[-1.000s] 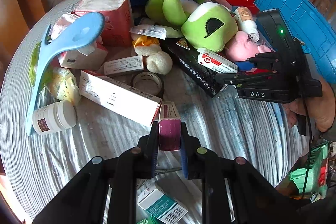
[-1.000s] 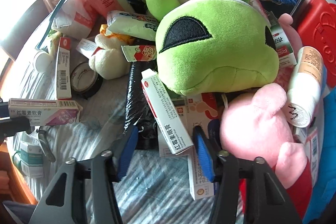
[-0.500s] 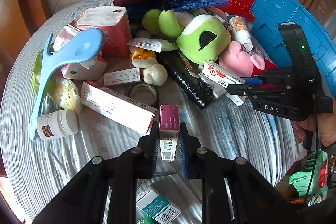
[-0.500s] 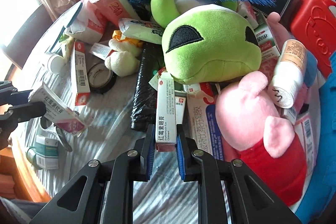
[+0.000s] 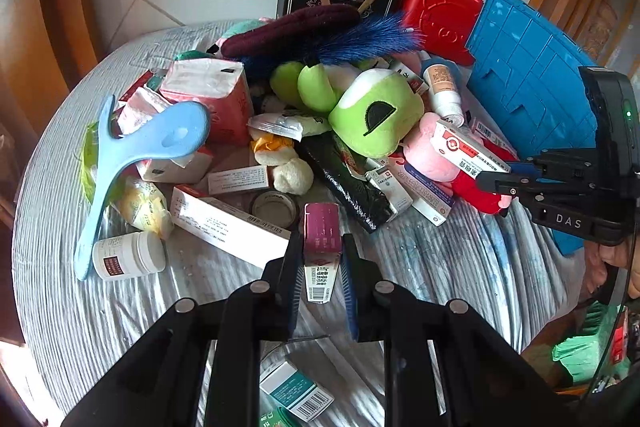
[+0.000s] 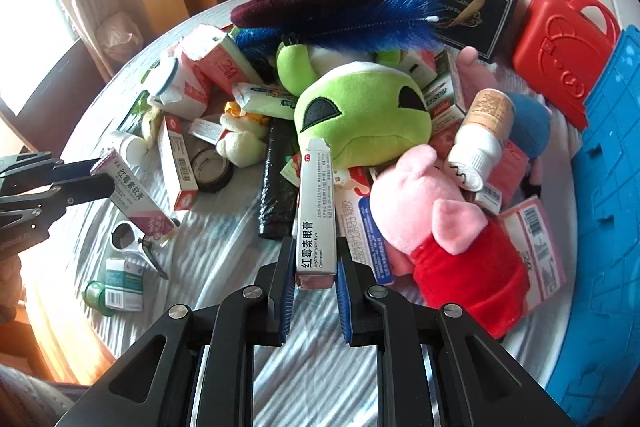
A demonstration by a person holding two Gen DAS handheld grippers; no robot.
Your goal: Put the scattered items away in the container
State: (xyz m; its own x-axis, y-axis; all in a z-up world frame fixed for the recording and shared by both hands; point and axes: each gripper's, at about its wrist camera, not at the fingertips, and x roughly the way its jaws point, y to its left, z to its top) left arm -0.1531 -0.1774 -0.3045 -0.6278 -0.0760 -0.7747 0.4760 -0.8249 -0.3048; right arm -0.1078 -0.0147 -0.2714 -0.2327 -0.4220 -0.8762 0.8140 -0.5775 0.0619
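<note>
left gripper [image 5: 320, 259] clamped on pink-ended box [image 5: 321, 239], right gripper [image 6: 315, 259] pinching white ointment box [image 6: 316, 211], both above messy pile beside blue container [image 6: 604, 187]

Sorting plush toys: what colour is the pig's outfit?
Red; the pig's outfit shows best in the right wrist view.

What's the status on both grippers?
Left gripper shut on pink box. Right gripper shut on white box. Both clear of pile. Blue bin at right.
</note>
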